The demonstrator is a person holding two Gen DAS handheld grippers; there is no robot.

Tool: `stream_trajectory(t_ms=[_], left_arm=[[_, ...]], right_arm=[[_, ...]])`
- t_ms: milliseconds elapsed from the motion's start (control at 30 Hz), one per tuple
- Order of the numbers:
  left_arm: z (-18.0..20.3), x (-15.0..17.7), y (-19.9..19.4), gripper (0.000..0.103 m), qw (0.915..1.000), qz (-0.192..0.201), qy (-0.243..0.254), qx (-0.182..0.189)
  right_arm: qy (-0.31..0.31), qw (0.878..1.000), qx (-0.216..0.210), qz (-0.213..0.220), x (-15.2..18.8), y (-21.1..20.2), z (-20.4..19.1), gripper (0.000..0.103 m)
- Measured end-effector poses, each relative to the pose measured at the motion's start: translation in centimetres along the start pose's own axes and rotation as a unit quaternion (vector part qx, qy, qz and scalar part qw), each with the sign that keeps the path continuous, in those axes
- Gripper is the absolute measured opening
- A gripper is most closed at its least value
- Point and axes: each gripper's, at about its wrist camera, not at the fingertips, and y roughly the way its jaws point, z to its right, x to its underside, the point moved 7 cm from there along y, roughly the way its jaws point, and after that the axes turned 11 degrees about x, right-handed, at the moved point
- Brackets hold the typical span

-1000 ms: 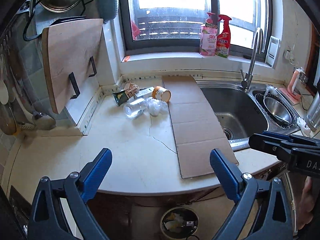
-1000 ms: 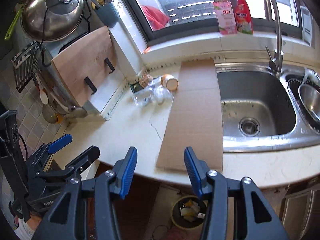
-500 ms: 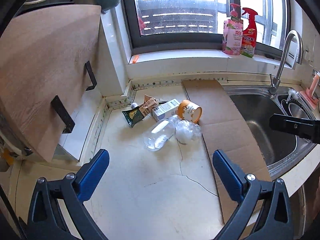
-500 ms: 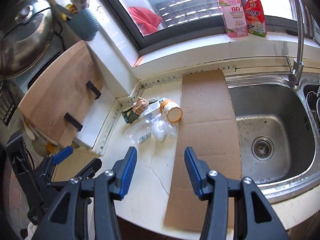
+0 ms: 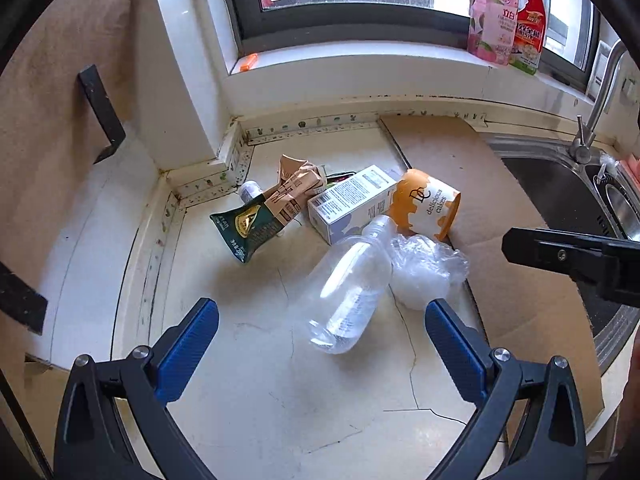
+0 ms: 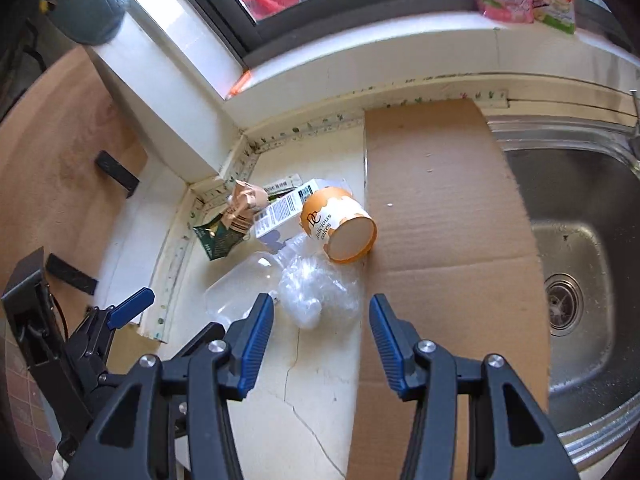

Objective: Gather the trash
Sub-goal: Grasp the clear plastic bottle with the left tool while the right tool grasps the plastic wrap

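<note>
A: Quick pass. Where was the trash when you stopped here?

B: You had it all piled in the back corner of the counter, below the window sill. A clear plastic bottle lay on its side nearest your left gripper, neck pointing away toward the pile. A crumpled clear plastic bag sat touching the bottle on its right.

A: And behind those?

B: An orange paper cup lay tipped over, partly on the edge of the cardboard sheet. A white carton lay beside the cup, touching it. Left of that you had a crushed brown paper carton and a dark green pouch. A small bottle cap end peeked out behind the pouch; couldn't tell what it belonged to.

A: Your tongs?

B: Your left gripper's jaws stood wide apart, nothing between them, pointed down at the bottle, not touching it. Your right gripper had its jaws parted too, narrower, empty, hovering just short of the plastic bag, with the cup beyond it.

A: Anything else?

B: The sink was right of the cardboard. Two spray bottles stood on the sill. A wooden board leaned at the left.
</note>
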Motion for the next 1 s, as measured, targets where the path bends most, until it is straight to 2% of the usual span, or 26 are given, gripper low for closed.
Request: stream_trajectory(t_ms=[200, 467, 633, 800, 1000], left_arm=[[-1.6, 0.0, 3.3, 0.102, 0.9990, -0.017, -0.028, 0.031], [-2.2, -0.1, 5.8, 0.099, 0.9972, -0.037, -0.033, 0.055], [-2.5, -0.5, 6.2, 0.091, 0.9959, -0.039, -0.034, 0.075], [-2.4, -0.3, 6.5, 0.071, 0.9948, -0.049, -0.035, 0.082], [-2.4, 0.3, 6.2, 0.068, 0.9947, -0.044, -0.040, 0.084]], right_arm=[[0.004, 1.000, -0.002, -0.028, -0.5, 4.5, -1.1, 0.050], [0.022, 0.998, -0.017, -0.057, -0.3, 7.4, -1.6, 0.050], [0.019, 0.997, -0.028, -0.064, -0.4, 8.0, -2.2, 0.050], [0.011, 0.997, -0.026, -0.069, -0.2, 8.5, -2.6, 0.050], [0.012, 0.997, -0.028, -0.067, -0.1, 8.7, -2.5, 0.050]])
